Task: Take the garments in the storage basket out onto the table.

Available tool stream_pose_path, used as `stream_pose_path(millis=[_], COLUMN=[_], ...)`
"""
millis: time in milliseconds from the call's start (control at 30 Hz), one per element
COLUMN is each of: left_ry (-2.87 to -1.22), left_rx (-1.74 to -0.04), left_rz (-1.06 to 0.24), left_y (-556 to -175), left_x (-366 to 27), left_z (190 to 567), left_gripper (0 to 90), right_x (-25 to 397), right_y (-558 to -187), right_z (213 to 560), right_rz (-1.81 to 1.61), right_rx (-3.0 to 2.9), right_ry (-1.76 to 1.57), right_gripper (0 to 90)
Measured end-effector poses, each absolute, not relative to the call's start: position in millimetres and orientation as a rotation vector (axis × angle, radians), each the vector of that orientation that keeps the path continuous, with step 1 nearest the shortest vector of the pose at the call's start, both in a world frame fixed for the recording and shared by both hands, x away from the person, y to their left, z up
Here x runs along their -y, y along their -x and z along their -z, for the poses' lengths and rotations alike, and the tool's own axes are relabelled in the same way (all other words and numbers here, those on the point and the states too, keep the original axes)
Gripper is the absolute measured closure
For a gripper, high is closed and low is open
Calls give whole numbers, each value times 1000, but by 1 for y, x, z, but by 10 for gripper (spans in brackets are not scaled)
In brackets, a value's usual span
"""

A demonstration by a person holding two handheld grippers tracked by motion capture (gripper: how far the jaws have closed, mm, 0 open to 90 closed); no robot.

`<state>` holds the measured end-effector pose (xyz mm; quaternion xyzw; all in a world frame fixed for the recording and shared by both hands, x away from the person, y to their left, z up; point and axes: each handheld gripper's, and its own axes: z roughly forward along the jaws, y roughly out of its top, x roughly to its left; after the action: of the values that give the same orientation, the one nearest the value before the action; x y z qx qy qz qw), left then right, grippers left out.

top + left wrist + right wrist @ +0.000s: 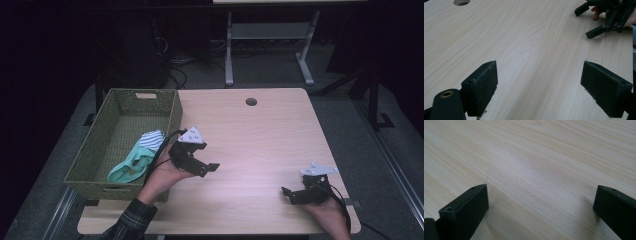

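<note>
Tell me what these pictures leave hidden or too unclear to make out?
- High view: the cloth in the basket lies bunched; what garment it is stays unclear, and the near wall hides its lower edge.
- High view: the right gripper is small and dark.
- Background beyond the table: too dark.

basket: near wall hides part of cloth | right hand: cut by bottom edge

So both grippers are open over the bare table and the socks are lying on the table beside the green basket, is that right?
Not quite. The left gripper and right gripper are both open over the bare table, but the high view shows the socks lying inside the green basket, not beside it.
</note>
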<state>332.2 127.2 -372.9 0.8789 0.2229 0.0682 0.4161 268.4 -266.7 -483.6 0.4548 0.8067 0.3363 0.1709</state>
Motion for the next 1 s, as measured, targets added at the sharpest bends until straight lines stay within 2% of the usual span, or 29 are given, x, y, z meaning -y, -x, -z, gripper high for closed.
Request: stream_pose_path(millis=[1000], left_ry=[-2141], left_rx=[-609], left_rz=[-217], left_y=[-334], left_x=[-160], left_z=[349], left_gripper=[136], right_x=[267], right_y=[-268], right_z=[484], right_rz=[-955], right_rx=[-2291], right_ry=[-1292], right_gripper=[0])
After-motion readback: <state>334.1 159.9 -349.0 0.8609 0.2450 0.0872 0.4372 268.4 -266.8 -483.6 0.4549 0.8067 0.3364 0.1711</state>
